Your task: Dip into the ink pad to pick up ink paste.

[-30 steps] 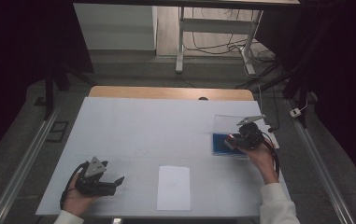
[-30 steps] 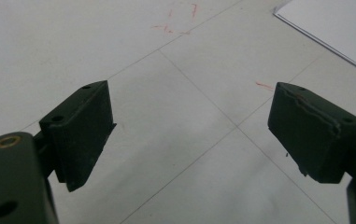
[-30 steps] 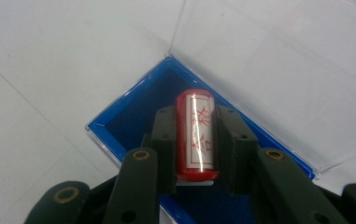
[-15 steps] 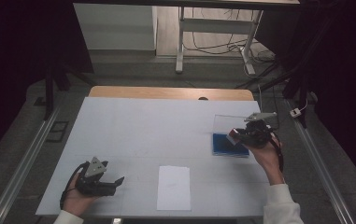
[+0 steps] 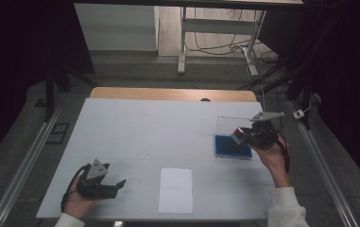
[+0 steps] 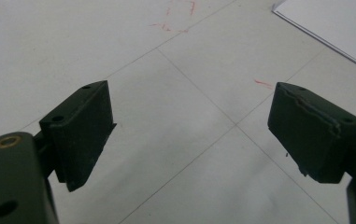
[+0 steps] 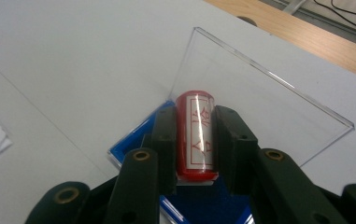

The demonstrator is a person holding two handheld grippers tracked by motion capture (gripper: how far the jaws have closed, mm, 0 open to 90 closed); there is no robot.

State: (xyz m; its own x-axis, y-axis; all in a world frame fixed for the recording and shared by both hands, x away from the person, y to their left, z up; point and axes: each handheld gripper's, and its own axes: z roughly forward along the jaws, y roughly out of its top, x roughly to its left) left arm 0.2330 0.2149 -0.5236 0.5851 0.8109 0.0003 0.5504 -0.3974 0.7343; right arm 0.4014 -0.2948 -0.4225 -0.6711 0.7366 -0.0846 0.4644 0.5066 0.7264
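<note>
1. The red stamp point(image 7: 194, 135) sits clamped between the right gripper's point(image 5: 258, 135) jaws, lifted above the blue ink pad point(image 5: 232, 146).
2. A second ago it was lower at the pad; likely inked, paper next.
3. The left gripper point(image 5: 103, 183), jaws apart, rests beside the paper sheet point(image 5: 175, 190).
4. White table point(image 5: 144, 123); dark room around.
</note>
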